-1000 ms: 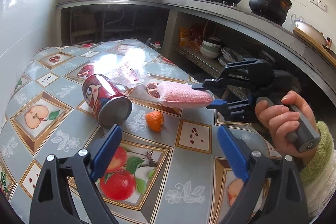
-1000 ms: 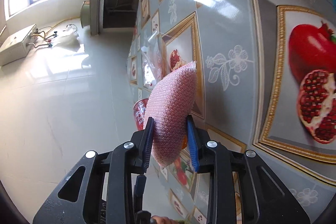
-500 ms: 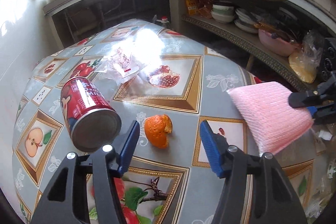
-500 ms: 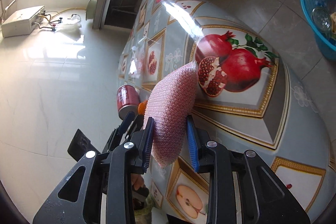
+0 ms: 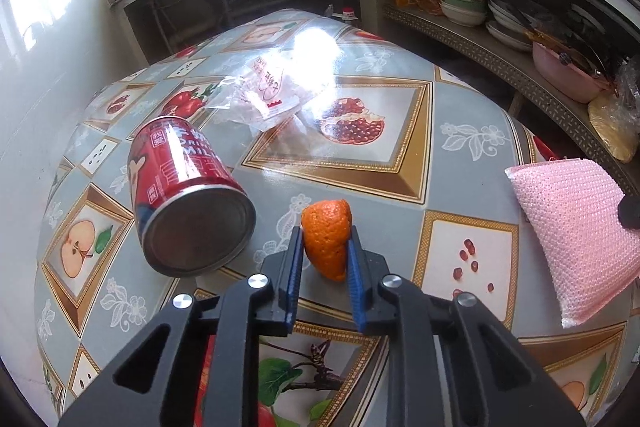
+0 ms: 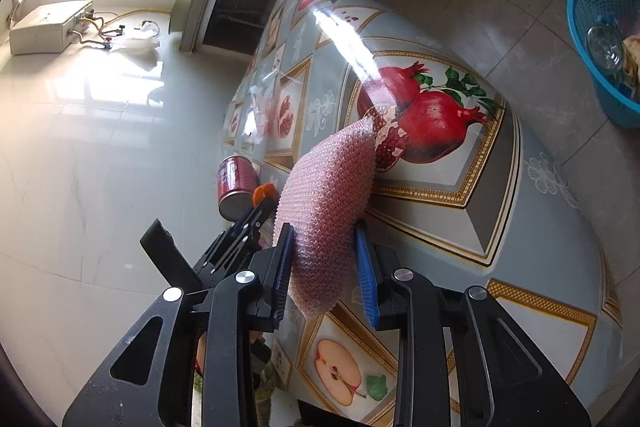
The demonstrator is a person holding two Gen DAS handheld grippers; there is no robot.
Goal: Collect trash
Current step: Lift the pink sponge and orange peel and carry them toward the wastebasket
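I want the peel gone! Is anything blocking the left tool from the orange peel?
No. The left tool has just been closing, and its pads already press both sides of the orange peel. The red can lies beside it, apart.

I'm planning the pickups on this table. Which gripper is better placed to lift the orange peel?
Left. The left gripper has just been closing, and its blue pads now flank the orange peel on the table. The right gripper is already clamped on the pink sponge.
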